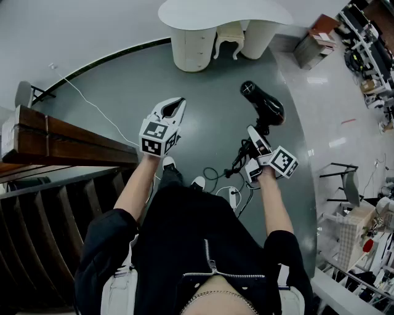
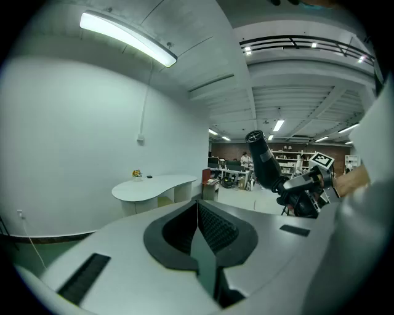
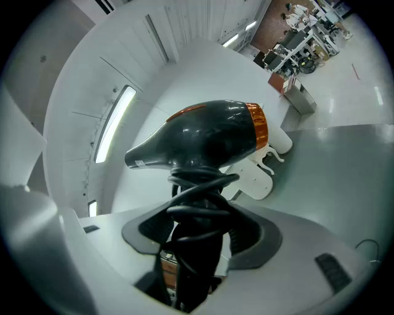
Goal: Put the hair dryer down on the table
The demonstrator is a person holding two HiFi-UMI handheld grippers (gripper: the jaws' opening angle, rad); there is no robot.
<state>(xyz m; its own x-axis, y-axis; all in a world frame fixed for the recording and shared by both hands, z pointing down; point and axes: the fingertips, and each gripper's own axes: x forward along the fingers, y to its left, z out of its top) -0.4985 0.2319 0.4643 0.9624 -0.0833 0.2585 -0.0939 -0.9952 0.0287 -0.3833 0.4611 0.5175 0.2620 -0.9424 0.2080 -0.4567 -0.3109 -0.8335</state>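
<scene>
A black hair dryer (image 1: 263, 101) with an orange band near its back end is held up in the air by its handle. Its black cord is wound around that handle (image 3: 196, 203), and my right gripper (image 1: 257, 140) is shut on the wrapped handle (image 3: 194, 240). The dryer's nozzle points away and up to the left in the left gripper view (image 2: 263, 161). My left gripper (image 1: 172, 109) hovers to the dryer's left with its jaws closed together and nothing between them (image 2: 198, 212). The white curved table (image 1: 221, 12) stands ahead across the floor, well beyond both grippers.
A white stool (image 1: 229, 34) is tucked under the table. The dryer's loose cord (image 1: 225, 175) trails to the grey floor by the person's feet. A dark wooden railing (image 1: 61, 138) runs along the left. Racks and clutter (image 1: 369, 49) fill the right side.
</scene>
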